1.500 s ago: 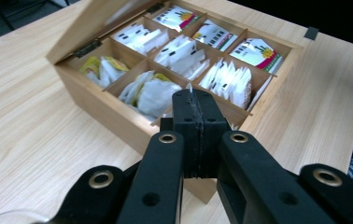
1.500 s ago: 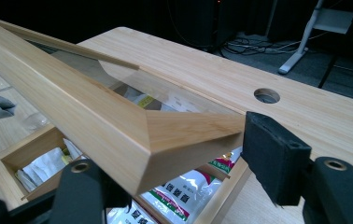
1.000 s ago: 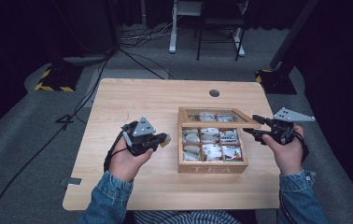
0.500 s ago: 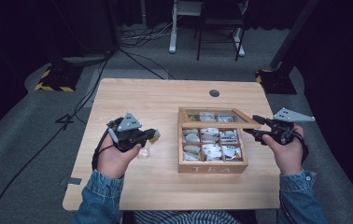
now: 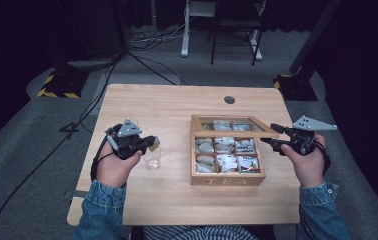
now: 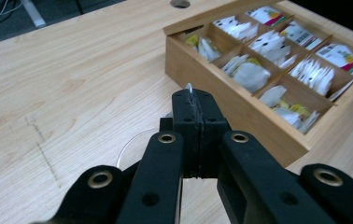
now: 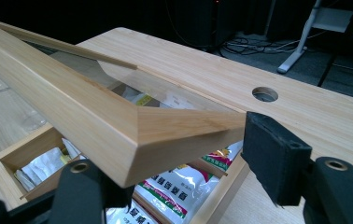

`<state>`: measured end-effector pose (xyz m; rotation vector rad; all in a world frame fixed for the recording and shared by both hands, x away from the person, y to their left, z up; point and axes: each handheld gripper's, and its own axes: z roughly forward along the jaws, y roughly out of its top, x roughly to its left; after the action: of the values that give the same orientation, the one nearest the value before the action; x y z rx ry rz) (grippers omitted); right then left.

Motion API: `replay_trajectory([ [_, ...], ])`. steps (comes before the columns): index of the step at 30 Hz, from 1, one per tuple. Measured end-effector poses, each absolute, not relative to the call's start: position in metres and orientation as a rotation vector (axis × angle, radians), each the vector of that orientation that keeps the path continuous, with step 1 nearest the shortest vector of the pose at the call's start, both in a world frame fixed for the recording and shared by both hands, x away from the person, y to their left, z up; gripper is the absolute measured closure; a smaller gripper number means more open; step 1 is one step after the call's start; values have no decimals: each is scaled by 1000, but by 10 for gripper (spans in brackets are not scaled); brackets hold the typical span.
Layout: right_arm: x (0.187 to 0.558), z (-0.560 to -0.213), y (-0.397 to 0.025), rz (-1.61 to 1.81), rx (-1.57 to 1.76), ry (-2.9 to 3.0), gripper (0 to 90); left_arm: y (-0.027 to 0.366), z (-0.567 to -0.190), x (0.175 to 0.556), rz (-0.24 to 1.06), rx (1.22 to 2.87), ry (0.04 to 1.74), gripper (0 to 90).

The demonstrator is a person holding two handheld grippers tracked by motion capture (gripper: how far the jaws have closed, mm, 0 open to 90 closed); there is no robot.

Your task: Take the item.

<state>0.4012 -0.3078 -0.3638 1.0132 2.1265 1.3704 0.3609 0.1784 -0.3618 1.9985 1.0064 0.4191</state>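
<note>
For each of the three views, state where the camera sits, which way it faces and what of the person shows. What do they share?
High view: above the person's side, facing forward and down on the table; both hands, left gripper and right gripper show.
Left gripper view: on the left gripper, along its shut jaws pinching a tea bag, toward the tea box.
Right gripper view: on the right gripper, along jaws clamping the box's lid.
Shared: all show the tea box.

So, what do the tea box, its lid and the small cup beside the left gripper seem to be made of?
The tea box looks like pale, matte wood: grain shows, and "TEA" is marked on its front. Its lid has a frame of the same wood around a clear pane, glass or plastic. The cup seems to be thin clear plastic, since the table shows through it.
</note>
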Motion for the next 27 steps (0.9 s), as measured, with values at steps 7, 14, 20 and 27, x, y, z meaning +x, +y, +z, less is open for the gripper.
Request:
replay_trajectory([
  [7,402,-364,-308,1370,1008,2128,386,181,-372,368,415,2031,1039,889],
  [14,402,-365,-308,1373,1010,2128,385,182,-380,373,387,2074,1069,889],
  [20,402,-365,-308,1372,1015,2130,384,180,-386,376,369,2110,1081,887],
  [27,402,-365,-307,1371,1012,2133,384,177,-394,379,347,2134,1086,885],
])
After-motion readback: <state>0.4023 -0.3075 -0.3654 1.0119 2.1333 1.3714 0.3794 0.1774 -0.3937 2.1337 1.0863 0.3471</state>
